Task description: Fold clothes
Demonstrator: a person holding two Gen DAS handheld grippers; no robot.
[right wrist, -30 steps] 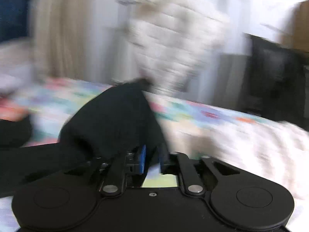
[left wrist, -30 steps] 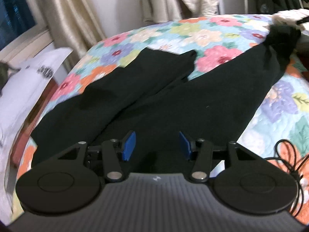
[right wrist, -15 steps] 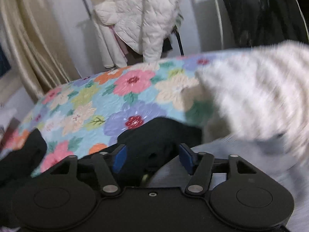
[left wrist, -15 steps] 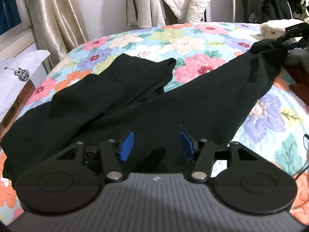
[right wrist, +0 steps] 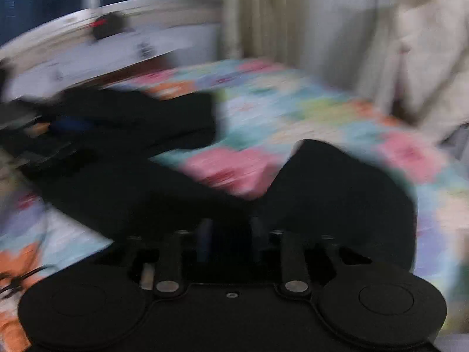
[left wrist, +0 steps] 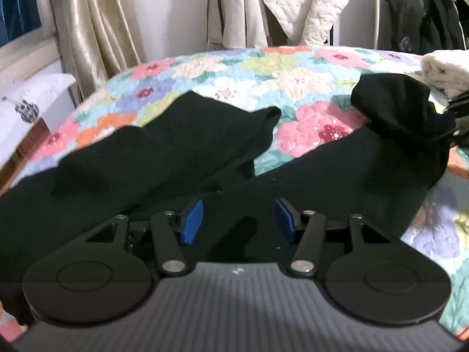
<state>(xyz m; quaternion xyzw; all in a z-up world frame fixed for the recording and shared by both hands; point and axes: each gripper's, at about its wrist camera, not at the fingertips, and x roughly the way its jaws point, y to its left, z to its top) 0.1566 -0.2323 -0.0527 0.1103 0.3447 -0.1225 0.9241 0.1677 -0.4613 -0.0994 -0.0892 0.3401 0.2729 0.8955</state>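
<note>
Black trousers (left wrist: 307,182) are spread out on the bed (left wrist: 249,67), which has a bright floral quilt on it. From the left wrist view, the two legs fan out in a V: one runs off toward 10 o'clock, ending in a cuff near the middle of the quilt, and the other heads toward 2 o'clock, where its end is bunched into a lump. The waist part sits right at 6 o'clock under the left gripper (left wrist: 239,220).

Left jaws are parted, blue pads (left wrist: 192,221) well apart, hovering over the black cloth with nothing pinched between them.

The right gripper (right wrist: 230,243) is a blurry mess in its own view, so take this loosely. Its jaws are closing, and there's dark cloth right at them, but I honestly can't tell whether the pads are pressing on it yet or not. In that view the bunched leg end humps up at about 1 o'clock from the jaws, and the rest of the trousers trail away to 9 o'clock. In the left view, a bit of the right gripper pokes in at the 3 o'clock edge, right against that bunched leg end.

Other stuff: a folded cream knit (left wrist: 445,70) at 2 o'clock on the bed, a white quilted jacket (left wrist: 304,3) hanging at 12, gold curtains (left wrist: 93,20) at 11, a white pillow (left wrist: 29,102) at 9.
</note>
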